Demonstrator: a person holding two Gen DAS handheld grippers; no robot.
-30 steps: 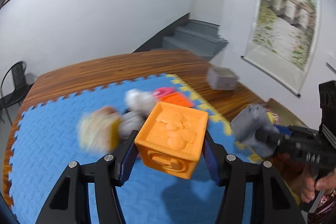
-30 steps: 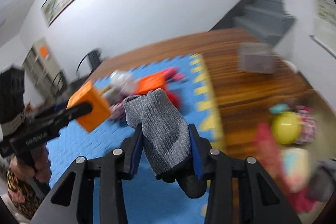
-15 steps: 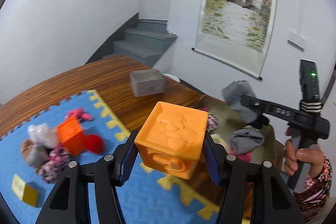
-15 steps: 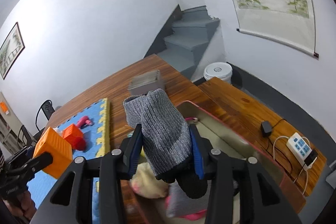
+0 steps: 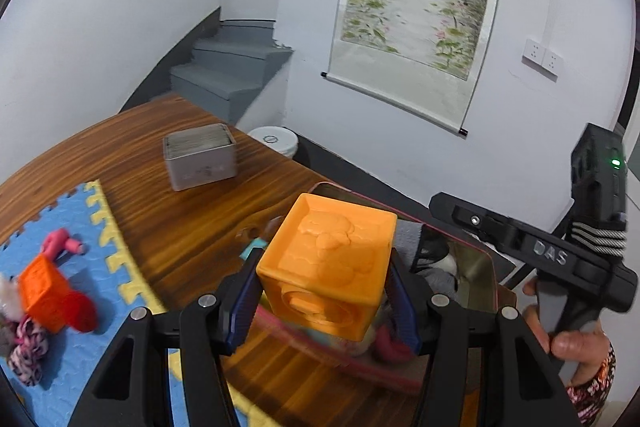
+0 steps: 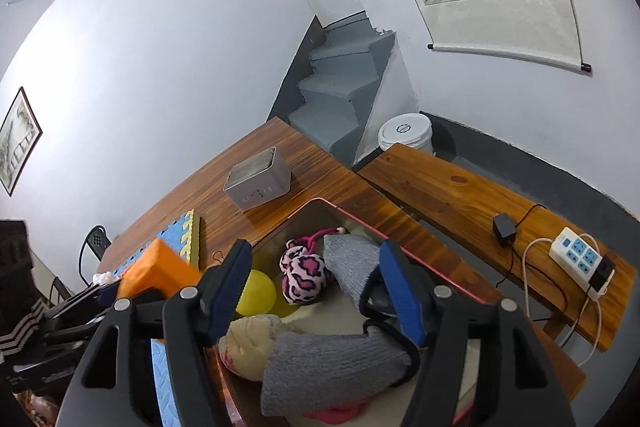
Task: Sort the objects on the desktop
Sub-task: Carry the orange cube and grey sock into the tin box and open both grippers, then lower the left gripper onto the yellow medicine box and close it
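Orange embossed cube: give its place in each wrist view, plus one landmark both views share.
Left wrist view: the orange embossed cube sits at lower centre, clamped in the left gripper, in front of the red-rimmed bin.
Right wrist view: the same cube shows at lower left, left of the bin.
Shared landmark: the grey metal box on the wooden table.

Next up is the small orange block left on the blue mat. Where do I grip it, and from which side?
Come from above, pads on the small orange block's near and far faces: a red toy crowds its right side and a white fluffy toy its left, so those flanks look blocked.
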